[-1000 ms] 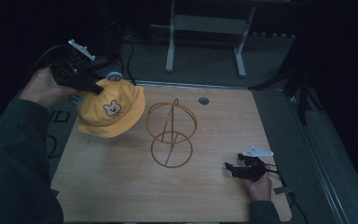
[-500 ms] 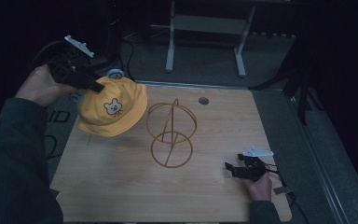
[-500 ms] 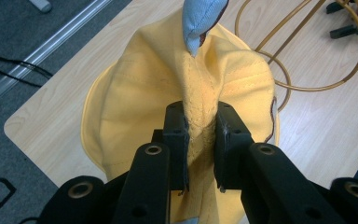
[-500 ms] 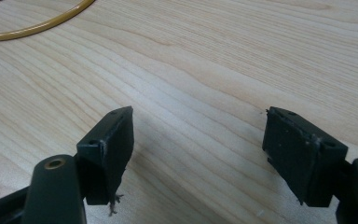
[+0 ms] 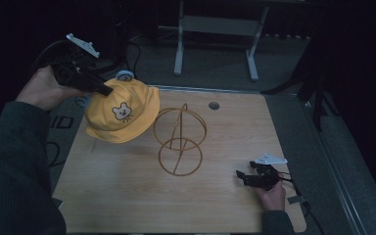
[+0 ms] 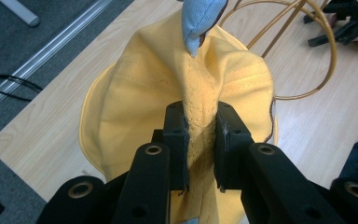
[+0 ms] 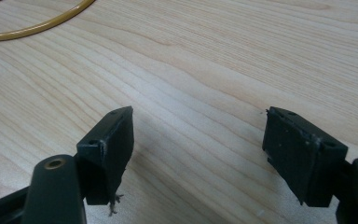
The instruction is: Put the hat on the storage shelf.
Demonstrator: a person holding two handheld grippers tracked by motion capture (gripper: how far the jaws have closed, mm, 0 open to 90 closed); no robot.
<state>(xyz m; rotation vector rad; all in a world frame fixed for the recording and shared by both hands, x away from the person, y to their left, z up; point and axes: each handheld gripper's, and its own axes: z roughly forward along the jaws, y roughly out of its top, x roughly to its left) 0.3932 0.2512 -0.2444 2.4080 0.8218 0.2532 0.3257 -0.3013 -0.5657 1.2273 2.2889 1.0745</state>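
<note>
Two claws as before: left claw pinching yellow hat, right claw spread.

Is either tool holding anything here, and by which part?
The left tool pinches the yellow hat by a fold of fabric on its crown, lifted off the table. The right tool is open, holding nothing.

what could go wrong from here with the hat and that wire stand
1. The left tool pinches only a narrow fold of the hat, so the fabric may slip out while carried.
2. The hat hangs close beside the wire stand; its brim could snag a ring and tip or drag the light frame.
3. The right tool rests open on the table, apart from the stand, so nothing steadies it.
</note>
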